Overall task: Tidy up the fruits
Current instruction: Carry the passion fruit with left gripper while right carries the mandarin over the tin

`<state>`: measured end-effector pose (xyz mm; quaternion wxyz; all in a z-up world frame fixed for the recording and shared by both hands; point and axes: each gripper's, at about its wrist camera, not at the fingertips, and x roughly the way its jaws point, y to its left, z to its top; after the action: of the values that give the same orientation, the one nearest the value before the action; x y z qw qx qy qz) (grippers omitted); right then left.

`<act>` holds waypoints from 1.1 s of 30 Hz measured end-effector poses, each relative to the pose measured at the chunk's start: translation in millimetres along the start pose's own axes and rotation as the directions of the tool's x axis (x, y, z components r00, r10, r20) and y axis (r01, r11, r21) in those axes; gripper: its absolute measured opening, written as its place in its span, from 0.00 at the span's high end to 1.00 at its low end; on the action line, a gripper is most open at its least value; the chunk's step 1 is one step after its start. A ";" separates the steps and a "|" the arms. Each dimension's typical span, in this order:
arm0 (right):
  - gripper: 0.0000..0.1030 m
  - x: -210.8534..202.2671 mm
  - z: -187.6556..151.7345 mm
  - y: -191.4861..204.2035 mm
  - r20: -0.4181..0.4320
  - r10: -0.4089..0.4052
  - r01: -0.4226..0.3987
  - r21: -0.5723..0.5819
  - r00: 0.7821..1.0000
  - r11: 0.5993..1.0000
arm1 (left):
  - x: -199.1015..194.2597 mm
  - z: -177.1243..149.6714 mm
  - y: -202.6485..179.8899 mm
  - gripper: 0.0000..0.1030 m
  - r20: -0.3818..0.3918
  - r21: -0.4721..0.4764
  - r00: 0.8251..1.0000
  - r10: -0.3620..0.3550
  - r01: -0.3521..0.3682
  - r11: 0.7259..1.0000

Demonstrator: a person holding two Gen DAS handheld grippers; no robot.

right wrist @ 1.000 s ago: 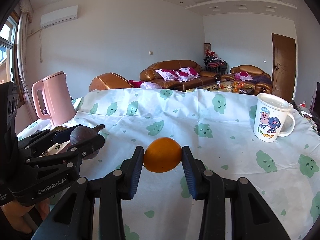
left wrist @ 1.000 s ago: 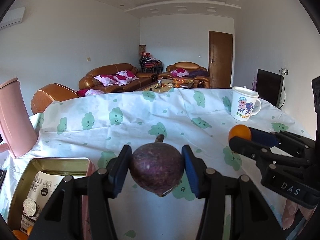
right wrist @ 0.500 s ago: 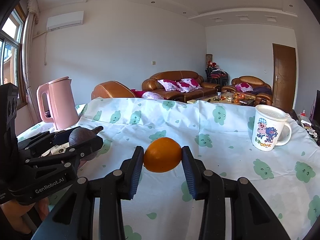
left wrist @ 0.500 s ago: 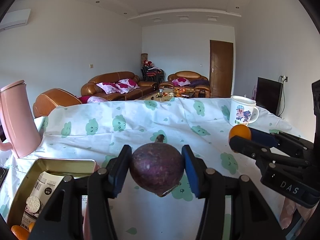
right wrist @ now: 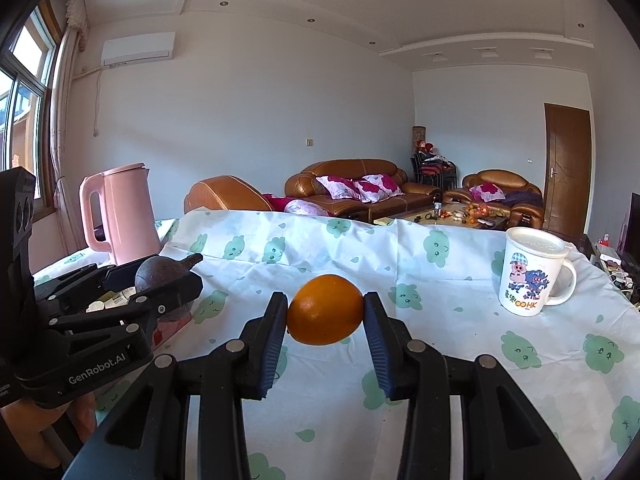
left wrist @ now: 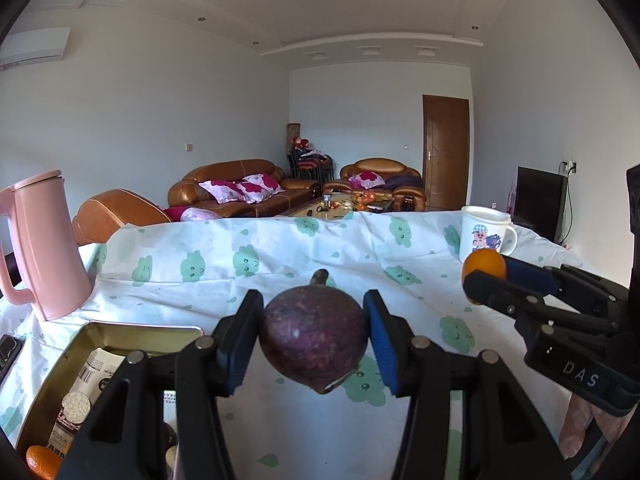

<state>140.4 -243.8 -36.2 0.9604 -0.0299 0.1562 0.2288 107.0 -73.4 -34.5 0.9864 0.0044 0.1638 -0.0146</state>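
Left wrist view: my left gripper (left wrist: 314, 338) has its jaws clamped on a purple fruit (left wrist: 314, 340), up above the surface (left wrist: 280, 264). A gold tin (left wrist: 120, 330) sits below, to the left.

Right wrist view: my right gripper (right wrist: 325, 312) has its jaws clamped on an orange (right wrist: 325, 309). A cup (right wrist: 528, 276) stands far right.

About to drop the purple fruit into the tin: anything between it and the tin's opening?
Nothing visible blocks it. The purple fruit, clamped in the left tool, hangs right of the open tin. The tin already holds packets and an orange, with bare room near its far end.
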 end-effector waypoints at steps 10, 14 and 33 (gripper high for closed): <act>0.60 -5.1 0.3 2.4 0.023 0.003 -0.003 -0.011 1.000 1.000 | -8.8 -0.3 0.9 0.48 0.030 -0.007 1.000 0.003 -0.003 1.000; 0.60 -4.5 0.1 4.9 0.015 0.000 0.000 -0.021 1.000 1.000 | -10.7 -1.1 3.1 0.48 0.026 -0.012 1.000 -0.004 0.004 1.000; 0.60 2.6 15.9 81.1 -0.036 0.177 -0.178 -0.043 0.984 0.983 | -40.8 -2.3 62.2 0.48 -0.023 -0.086 1.000 0.000 -0.002 0.996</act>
<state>110.7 -168.2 -20.7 0.9327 -0.0416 0.1682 0.3164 69.6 -10.1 -23.2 0.9837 -0.0379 0.1754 -0.0071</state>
